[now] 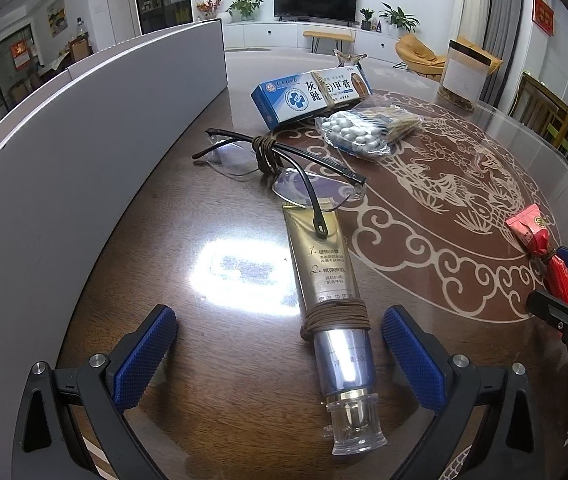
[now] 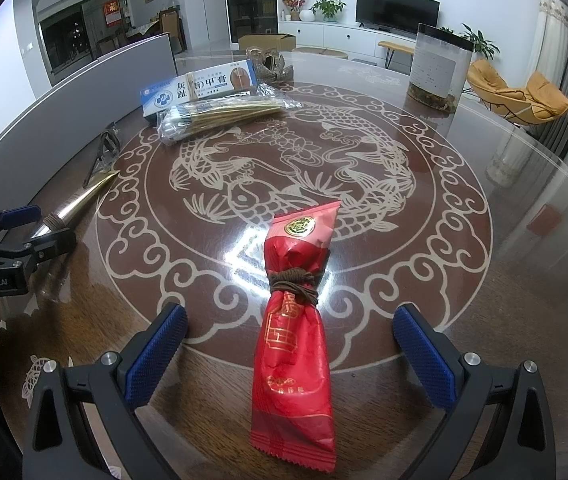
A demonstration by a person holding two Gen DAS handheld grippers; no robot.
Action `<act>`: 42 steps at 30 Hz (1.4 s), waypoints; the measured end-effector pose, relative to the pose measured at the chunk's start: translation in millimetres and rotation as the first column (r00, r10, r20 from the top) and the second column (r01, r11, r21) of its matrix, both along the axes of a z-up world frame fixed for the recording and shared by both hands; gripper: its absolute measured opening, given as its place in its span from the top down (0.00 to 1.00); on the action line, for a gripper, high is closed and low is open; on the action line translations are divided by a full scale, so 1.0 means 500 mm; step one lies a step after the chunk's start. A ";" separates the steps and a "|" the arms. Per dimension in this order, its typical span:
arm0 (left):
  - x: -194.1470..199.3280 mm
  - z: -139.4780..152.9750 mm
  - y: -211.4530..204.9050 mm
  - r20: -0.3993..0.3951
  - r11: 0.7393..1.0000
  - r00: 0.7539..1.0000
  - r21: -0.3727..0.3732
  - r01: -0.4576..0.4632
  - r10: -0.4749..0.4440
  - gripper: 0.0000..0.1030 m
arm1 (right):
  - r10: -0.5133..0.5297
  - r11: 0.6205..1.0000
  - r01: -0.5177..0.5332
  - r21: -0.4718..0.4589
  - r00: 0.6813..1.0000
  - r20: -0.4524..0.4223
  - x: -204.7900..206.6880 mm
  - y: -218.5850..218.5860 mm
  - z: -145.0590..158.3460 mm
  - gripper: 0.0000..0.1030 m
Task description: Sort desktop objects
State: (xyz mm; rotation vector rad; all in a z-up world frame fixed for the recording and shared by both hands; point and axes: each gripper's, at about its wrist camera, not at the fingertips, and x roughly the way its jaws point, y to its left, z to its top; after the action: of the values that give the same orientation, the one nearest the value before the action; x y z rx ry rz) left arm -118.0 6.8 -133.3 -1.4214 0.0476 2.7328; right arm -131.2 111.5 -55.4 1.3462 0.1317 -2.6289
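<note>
While both grippers sit with jaws spread wide and nothing between their pads clamped, the dark glossy wooden table with a pale fish-and-cloud inlay (image 2: 424, 184) carries everything to be sorted, with a long grey upright panel (image 1: 84, 128) along its left edge.

Largest among the objects is one blue-and-white cardboard medicine box (image 1: 308, 96) at the far side, touching one clear bag of cotton swabs (image 1: 364, 130). One gold-and-silver cosmetic tube with a clear cap and a brown cord wrapped round it (image 1: 332, 300) lies between the fingers of the left gripper (image 1: 280, 356), not touched. One red foil snack packet tied with brown cord (image 2: 296, 344) lies likewise between the fingers of the right gripper (image 2: 290, 356). One pair of thin black-rimmed spectacles (image 1: 280, 164), also cord-bound, rests one temple tip on the tube's flat end.

That overlap is the main risk, I judge: lifting the tube could drag or flip the spectacles. The round, shiny tube may also roll or slip from the pads, and the packet's soft foil may crumple if it is squeezed.
</note>
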 end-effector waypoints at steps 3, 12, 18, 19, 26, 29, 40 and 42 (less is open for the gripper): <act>0.000 0.000 0.000 0.003 1.000 1.000 -0.001 0.000 0.000 0.00 | 0.000 1.000 0.000 -0.002 1.000 0.000 0.000 0.000 0.000 0.00; -0.009 0.003 0.005 0.050 1.000 0.999 -0.006 -0.014 0.014 0.00 | 0.000 1.000 0.000 -0.009 1.000 -0.001 0.000 0.001 0.000 0.00; 0.009 0.001 0.001 0.003 1.000 1.000 -0.001 -0.010 0.010 0.00 | 0.000 1.000 0.000 -0.023 1.000 -0.003 0.000 0.004 0.001 0.00; 0.010 0.001 0.001 0.000 1.000 1.000 -0.001 -0.010 0.010 0.00 | 0.000 1.000 0.000 -0.021 1.000 -0.003 0.000 0.003 0.001 0.00; 0.013 0.002 0.000 -0.004 1.000 1.000 -0.001 -0.016 0.016 0.00 | 0.001 1.000 -0.001 0.015 1.000 0.001 0.000 -0.005 -0.003 0.00; 0.013 0.002 0.000 -0.004 1.000 1.000 -0.001 -0.016 0.016 0.00 | 0.001 1.000 -0.001 0.016 1.000 0.001 0.000 -0.005 -0.003 0.00; 0.014 0.001 0.000 -0.005 1.000 1.000 -0.002 -0.016 0.016 0.00 | 0.000 1.000 0.000 0.016 1.000 0.001 0.000 -0.005 -0.004 0.00; 0.014 0.001 0.000 -0.005 1.000 1.000 -0.001 -0.016 0.016 0.00 | 0.000 1.000 0.000 0.016 1.000 0.001 0.000 -0.005 -0.004 0.00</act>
State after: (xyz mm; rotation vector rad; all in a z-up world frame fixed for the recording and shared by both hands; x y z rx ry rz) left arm -111.0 6.8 -132.8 -1.4217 0.0377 2.7497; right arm -131.0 109.0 -57.6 1.3517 0.1528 -2.6325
